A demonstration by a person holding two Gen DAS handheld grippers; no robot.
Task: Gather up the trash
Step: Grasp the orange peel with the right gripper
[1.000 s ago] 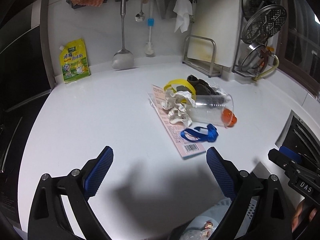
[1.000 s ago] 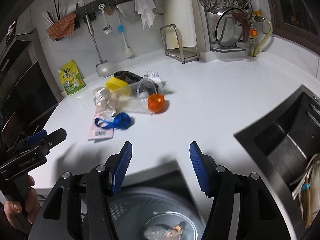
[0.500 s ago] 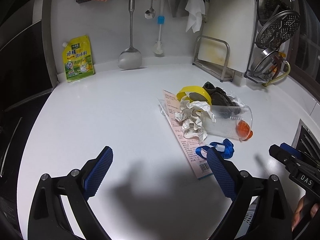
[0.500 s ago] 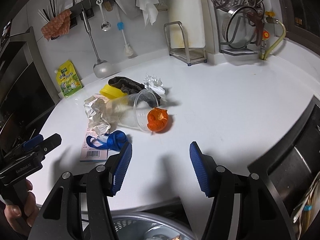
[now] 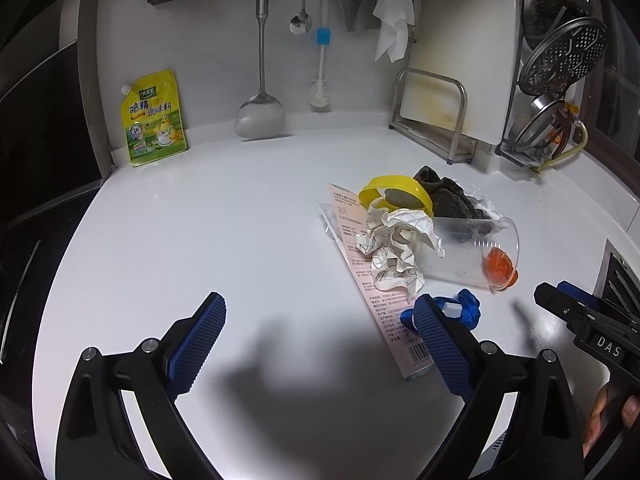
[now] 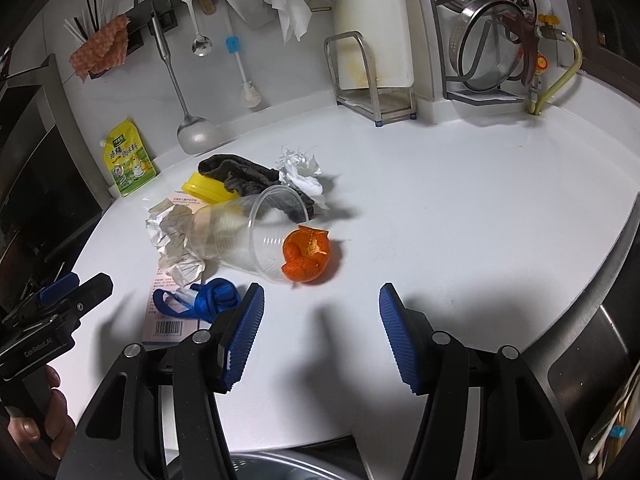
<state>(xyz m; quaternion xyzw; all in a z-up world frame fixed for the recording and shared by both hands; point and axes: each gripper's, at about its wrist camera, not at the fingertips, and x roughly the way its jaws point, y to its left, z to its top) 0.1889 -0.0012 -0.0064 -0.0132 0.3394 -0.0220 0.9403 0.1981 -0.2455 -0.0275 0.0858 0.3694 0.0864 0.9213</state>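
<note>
A pile of trash lies on the white counter (image 5: pixel 208 224): a clear plastic cup (image 6: pixel 248 236) on its side, orange peel (image 6: pixel 306 255) at its mouth, crumpled paper (image 5: pixel 394 252), a pink barcode packet (image 5: pixel 384 304), a blue strap (image 6: pixel 208 298), a yellow lid (image 5: pixel 394 196), a dark cloth (image 6: pixel 248 178) and a white paper wad (image 6: pixel 302 172). My left gripper (image 5: pixel 320 340) is open and empty, left of and short of the pile. My right gripper (image 6: pixel 320 326) is open and empty, just short of the orange peel.
A yellow seasoning pouch (image 5: pixel 154 120) leans on the back wall, with a hanging spatula (image 5: pixel 260 116) and brush (image 5: pixel 320 92). A cutting board rack (image 5: pixel 436 120) and lid rack (image 5: pixel 560 80) stand at back right. The sink (image 6: pixel 600 360) is at right. A bin rim (image 6: pixel 280 468) shows below the counter edge.
Both grippers have moved forward over the counter toward the trash pile. The bin below the counter edge has mostly dropped out of view. Both stay open.
</note>
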